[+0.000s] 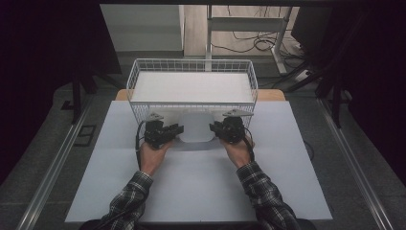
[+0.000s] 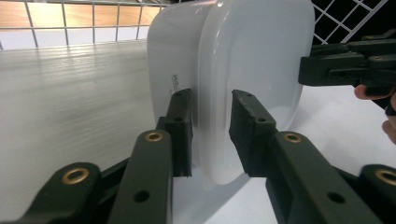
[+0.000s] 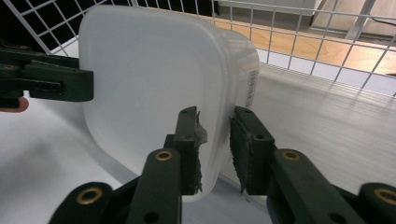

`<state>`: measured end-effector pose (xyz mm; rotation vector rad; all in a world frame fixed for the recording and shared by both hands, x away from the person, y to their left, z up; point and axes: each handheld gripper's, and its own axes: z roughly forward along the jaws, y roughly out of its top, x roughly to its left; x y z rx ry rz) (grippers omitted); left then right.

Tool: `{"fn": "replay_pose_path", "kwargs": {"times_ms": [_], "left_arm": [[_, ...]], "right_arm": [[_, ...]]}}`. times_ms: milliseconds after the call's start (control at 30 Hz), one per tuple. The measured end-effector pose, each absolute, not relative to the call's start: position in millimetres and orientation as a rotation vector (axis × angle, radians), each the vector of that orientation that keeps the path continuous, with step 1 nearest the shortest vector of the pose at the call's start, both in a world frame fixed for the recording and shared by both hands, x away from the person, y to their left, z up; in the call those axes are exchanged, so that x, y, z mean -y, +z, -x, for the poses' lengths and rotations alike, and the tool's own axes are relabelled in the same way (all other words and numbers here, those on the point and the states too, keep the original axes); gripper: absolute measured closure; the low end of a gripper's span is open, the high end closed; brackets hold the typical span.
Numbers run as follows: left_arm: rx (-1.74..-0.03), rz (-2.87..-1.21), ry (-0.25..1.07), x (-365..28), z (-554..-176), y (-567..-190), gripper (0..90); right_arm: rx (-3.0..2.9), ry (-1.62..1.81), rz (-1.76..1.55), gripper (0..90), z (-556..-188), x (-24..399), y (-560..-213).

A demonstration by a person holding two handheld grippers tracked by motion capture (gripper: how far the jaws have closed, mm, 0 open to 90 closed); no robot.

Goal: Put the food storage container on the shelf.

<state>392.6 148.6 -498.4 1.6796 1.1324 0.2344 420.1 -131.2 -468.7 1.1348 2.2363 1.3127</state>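
**Two grippers, one plastic tub between them**

Between the two grippers, at the near wall of the wire basket, sits a translucent white plastic container with rounded corners. In the high view it rests on the white table sheet, right up against the basket, with the left gripper at its left edge and the right gripper at its right edge.

In the left gripper view, the left gripper has its jaws set to either side of the container's rim, part-way open. The left-hand pad lies against the container wall; the right-hand pad stands just off the flat face, so a firm grip cannot be confirmed. Beyond the container, the other gripper reaches in from the far side, a fingertip showing behind it.

In the right gripper view, the right gripper straddles the rim of the container in the same way, jaws narrowly apart with the rim between the worn pads; whether both pads press on it cannot be told. A printed label runs down the container's side wall. The basket mesh stands just behind, and the opposite gripper comes in at the container's far edge.

A person's hands and plaid sleeves hold both tools.
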Motion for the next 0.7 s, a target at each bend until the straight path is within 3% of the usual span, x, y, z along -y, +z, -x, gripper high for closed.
{"fn": "replay_pose_path", "kwargs": {"times_ms": [400, 567, 700], "left_arm": [[-1.161, -1.709, 0.226, -146.4, -406.1, -504.4, 62.2], [-1.189, -1.713, 0.269, -144.5, -410.3, -503.9, 51.0], [-1.19, -1.699, 0.277, -143.7, -411.9, -502.0, 48.9]], "right_arm": [[-2.246, 1.31, -1.16, 62.4, -429.0, 127.3, -478.5], [-2.23, 1.297, -1.163, 56.2, -430.8, 125.3, -478.9], [-2.205, 1.277, -1.171, 53.6, -431.7, 124.7, -479.6]]}}
